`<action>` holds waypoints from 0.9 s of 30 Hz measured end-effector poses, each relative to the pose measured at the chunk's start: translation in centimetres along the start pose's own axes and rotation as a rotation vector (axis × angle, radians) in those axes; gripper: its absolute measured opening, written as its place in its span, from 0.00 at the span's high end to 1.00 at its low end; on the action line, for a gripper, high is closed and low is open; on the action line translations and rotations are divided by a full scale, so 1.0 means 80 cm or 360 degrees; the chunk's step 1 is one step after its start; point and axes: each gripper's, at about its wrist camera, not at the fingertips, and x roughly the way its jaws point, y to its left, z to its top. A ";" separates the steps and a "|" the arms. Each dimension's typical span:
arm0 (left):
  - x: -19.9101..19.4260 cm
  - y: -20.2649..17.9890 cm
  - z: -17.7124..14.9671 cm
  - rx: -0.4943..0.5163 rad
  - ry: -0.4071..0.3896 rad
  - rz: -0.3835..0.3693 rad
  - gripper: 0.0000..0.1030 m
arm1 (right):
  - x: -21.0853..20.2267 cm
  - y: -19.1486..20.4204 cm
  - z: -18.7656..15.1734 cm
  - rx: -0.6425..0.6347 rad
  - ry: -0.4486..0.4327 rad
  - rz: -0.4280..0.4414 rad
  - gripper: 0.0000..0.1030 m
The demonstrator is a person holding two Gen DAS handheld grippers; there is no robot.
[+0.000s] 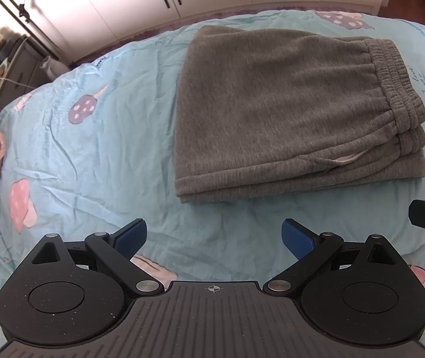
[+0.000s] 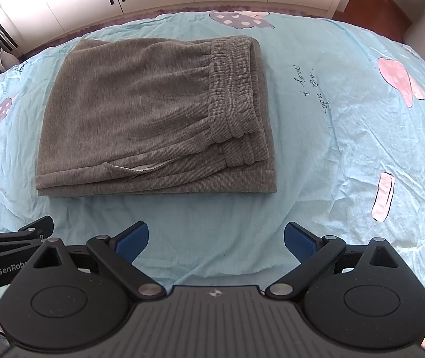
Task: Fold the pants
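The folded, ribbed-waist grey fleece pants (image 2: 152,113) are showing a sliver of white pocket lining (image 2: 149,167). The crinkled pale turquoise bedsheet (image 2: 346,155) is displaying pink and purple white-spotted mushrooms and dark cursive writing (image 2: 311,88). The black plastic grippers' fingers are wearing blue textured pads (image 1: 130,238).

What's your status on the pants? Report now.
Left gripper open, empty. Right gripper open, empty. Grey pants folded into a stack on the blue bedsheet, waistband on top. Nothing in the way.
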 end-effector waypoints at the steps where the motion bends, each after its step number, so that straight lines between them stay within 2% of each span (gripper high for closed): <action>1: 0.000 0.000 0.000 -0.0002 0.0000 -0.0001 0.03 | 0.000 0.000 0.000 -0.0001 0.0001 0.0001 0.05; 27: 0.002 0.001 0.002 -0.0014 0.0015 -0.0007 0.03 | 0.000 0.000 0.000 -0.0004 0.0006 -0.0003 0.05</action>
